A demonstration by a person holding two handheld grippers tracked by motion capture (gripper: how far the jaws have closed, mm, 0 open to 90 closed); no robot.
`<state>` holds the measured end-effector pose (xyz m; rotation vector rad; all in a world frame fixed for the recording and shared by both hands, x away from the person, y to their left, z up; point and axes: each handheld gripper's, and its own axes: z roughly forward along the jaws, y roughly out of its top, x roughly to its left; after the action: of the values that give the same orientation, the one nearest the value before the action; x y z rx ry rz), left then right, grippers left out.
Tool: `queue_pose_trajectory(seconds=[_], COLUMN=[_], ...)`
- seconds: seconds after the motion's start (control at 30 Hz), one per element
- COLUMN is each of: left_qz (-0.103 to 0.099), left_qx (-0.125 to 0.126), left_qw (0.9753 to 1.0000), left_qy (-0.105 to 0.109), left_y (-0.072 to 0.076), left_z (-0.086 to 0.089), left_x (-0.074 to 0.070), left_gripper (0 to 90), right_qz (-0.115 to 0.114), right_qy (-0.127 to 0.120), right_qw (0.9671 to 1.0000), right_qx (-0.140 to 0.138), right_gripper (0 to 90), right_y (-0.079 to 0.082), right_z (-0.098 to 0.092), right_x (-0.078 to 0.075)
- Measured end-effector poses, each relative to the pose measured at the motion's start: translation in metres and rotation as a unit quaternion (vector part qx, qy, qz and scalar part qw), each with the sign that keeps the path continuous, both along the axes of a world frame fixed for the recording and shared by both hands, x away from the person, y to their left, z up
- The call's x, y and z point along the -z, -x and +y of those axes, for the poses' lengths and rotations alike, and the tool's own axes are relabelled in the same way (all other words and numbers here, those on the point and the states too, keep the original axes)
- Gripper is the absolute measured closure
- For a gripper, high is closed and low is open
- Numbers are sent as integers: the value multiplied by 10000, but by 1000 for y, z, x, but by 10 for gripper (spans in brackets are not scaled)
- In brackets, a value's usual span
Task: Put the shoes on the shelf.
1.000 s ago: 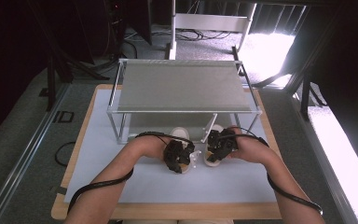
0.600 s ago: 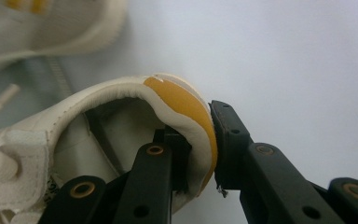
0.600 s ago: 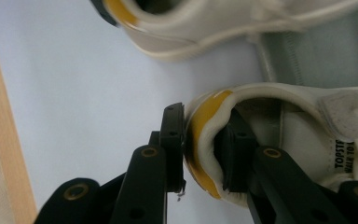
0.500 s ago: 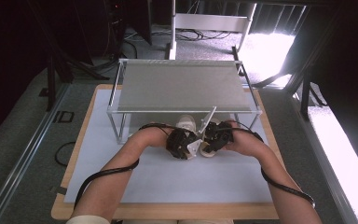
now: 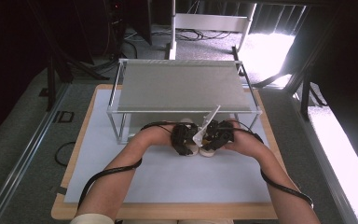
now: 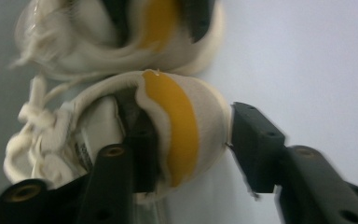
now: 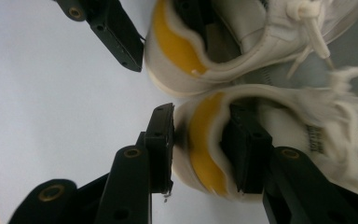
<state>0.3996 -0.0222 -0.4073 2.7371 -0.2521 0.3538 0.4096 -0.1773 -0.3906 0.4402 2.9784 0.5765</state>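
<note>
1. Two white shoes with yellow heel patches lie side by side, touching, on the white sheet of the desk (image 5: 121, 186), heels toward the person.
2. Left shoe (image 6: 182, 126): its heel sits between the jaws of the left tool (image 6: 186, 149). One jaw is inside the shoe opening, the other lies against the outside of the heel. The tool is clamped on this heel, though a thin gap may remain at the outer jaw; blur makes this uncertain.
3. Right shoe (image 7: 205, 149): its heel is pinched by the right tool (image 7: 205, 149), one jaw pressed on the outer heel, the other inside the opening.
4. In the right gripper view, the left shoe (image 7: 186, 51) lies just beyond the right tool, with the left tool's jaws on its heel.
5. In the left gripper view, the right shoe (image 6: 158, 28) lies just beyond the left tool; white laces (image 6: 32, 116) trail on the far side of the held shoe.
6. High view: left tool (image 5: 185, 140) and right tool (image 5: 216, 136) meet close together near the desk's middle, the shoes (image 5: 204, 150) between and under them.
7. Just ahead of both tools stands a metal-framed rack (image 5: 182, 86) with a flat grey top; the shoe toes point toward its open underside.
8. Black cables (image 5: 107, 175) trail from each tool back along the forearms.
</note>
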Motion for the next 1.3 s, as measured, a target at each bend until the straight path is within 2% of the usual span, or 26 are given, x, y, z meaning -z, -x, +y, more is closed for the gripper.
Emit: queue_pose_trajectory(seconds=[0.03, 0.07, 0.13, 0.23, 0.33, 0.37, 0.47, 0.53, 0.57, 0.63, 0.7, 0.83, 0.97, 1.0, 1.03, 1.07, 1.13, 1.2, 1.27, 1.3], left_qz=[-21, 99, 105, 48, 176, 188, 159, 192, 220, 252, 319, 368, 508, 508, 508, 534, 465, 515, 426, 451], left_qx=[-149, -334, -409, -679, -941, -1037, -1254, -1416, -1538, -1641, -1631, -1762, -1936, -1936, -2013, -2057, -2232, -2375, -2545, -2607], left_qw=[9999, 9993, 9990, 9974, 9946, 9932, 9901, 9874, 9852, 9830, 9829, 9800, 9741, 9741, 9717, 9705, 9669, 9621, 9580, 9564], left_qy=[36, 121, 162, 234, 398, 499, 605, 683, 724, 778, 797, 853, 1057, 1057, 1130, 1142, 1150, 1237, 1248, 1237], left_y=[0, 0, 1, 1, 2, 4, 7, 9, 11, 16, 19, 27, 34, 34, 38, 40, 42, 41, 39, 37], left_z=[0, 1, 2, 3, 5, 5, 8, 10, 11, 13, 16, 23, 29, 29, 31, 33, 37, 45, 51, 55], left_x=[0, 0, 0, -2, -6, -9, -17, -21, -23, -26, -27, -28, -29, -29, -29, -29, -27, -24, -18, -14], left_gripper=[500, 500, 495, 450, 450, 449, 447, 447, 447, 447, 447, 447, 448, 447, 447, 448, 448, 448, 448, 448], right_qz=[-59, -18, -154, -338, -410, -421, -518, -542, -577, -611, -634, -695, -699, -699, -701, -706, -729, -745, -719, -725], right_qy=[-158, -219, -327, -487, -570, -568, -578, -617, -650, -749, -859, -940, -1089, -1089, -1116, -1185, -1249, -1238, -1264, -1279], right_qw=[9999, 9998, 9993, 9982, 9974, 9973, 9967, 9961, 9957, 9944, 9929, 9906, 9876, 9876, 9868, 9854, 9836, 9826, 9807, 9801], right_qx=[4, 39, 44, 93, 149, 186, 246, 310, 326, 434, 517, 707, 892, 892, 943, 999, 1081, 1166, 1306, 1336], right_gripper=[632, 623, 613, 592, 583, 581, 577, 576, 576, 577, 578, 593, 603, 603, 603, 603, 608, 611, 627, 630], right_y=[1, 3, 7, 11, 15, 15, 18, 20, 21, 24, 27, 31, 36, 36, 37, 40, 43, 44, 44, 44], right_z=[-2, -3, -6, -11, -14, -14, -18, -20, -21, -24, -28, -37, -47, -47, -49, -54, -60, -65, -70, -73], right_x=[-2, -4, -9, -14, -16, -16, -17, -18, -18, -19, -19, -16, -11, -11, -10, -7, -3, 1, 7, 11])
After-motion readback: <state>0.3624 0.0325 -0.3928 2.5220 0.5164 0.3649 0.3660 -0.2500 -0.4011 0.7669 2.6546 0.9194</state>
